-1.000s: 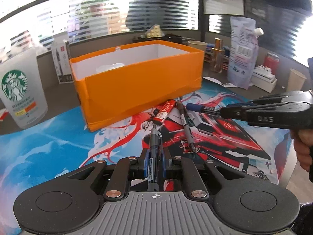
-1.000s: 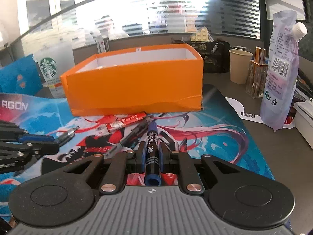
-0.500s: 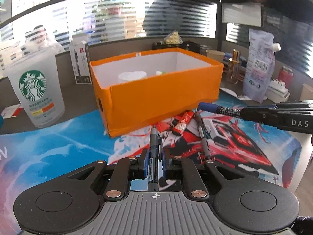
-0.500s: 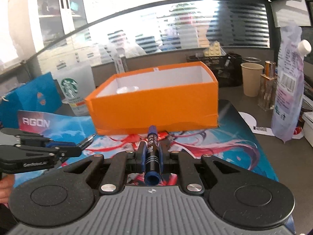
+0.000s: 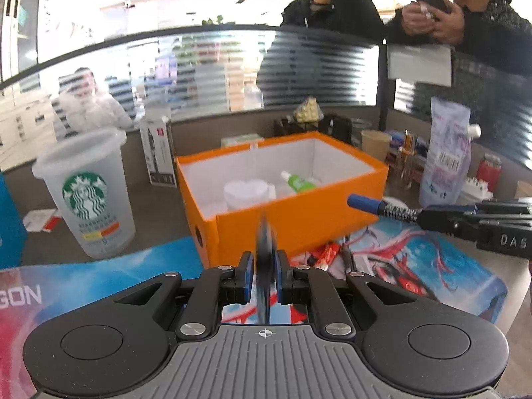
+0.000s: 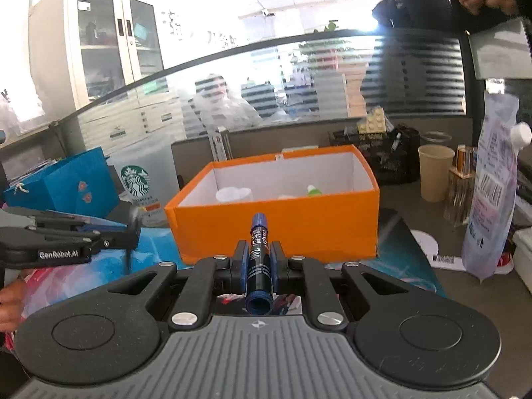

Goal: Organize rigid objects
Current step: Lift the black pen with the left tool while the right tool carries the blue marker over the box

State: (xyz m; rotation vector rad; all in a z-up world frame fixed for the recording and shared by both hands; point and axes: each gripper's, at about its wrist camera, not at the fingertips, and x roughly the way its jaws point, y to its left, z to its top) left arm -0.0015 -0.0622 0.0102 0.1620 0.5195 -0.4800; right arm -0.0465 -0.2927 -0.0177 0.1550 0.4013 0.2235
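An open orange box (image 5: pixel 299 219) stands ahead on the printed mat; it also shows in the right wrist view (image 6: pixel 276 229). Inside lie a white lid (image 5: pixel 246 189) and a green-and-white bottle (image 5: pixel 297 182). My left gripper (image 5: pixel 264 266) is shut on a dark pen (image 5: pixel 265 259), motion-blurred and swung upright, in front of the box's near wall. My right gripper (image 6: pixel 258 259) is shut on a blue marker (image 6: pixel 258 256), held above the mat and pointing at the box. A red pen (image 5: pixel 327 254) and a dark pen (image 5: pixel 347 259) lie on the mat (image 5: pixel 449 266).
A Starbucks cup (image 5: pixel 88 196) stands left of the box. A blue paper bag (image 6: pixel 66 183) is further left. A paper cup (image 6: pixel 434 171), a glass bottle (image 6: pixel 460 183) and a spouted pouch (image 6: pixel 492 183) stand right of the box. People stand behind the glass partition.
Both grippers have risen, so the box's inside now shows. The pen in my left gripper has swung from pointing forward to upright and blurred. The marker stays gripped.
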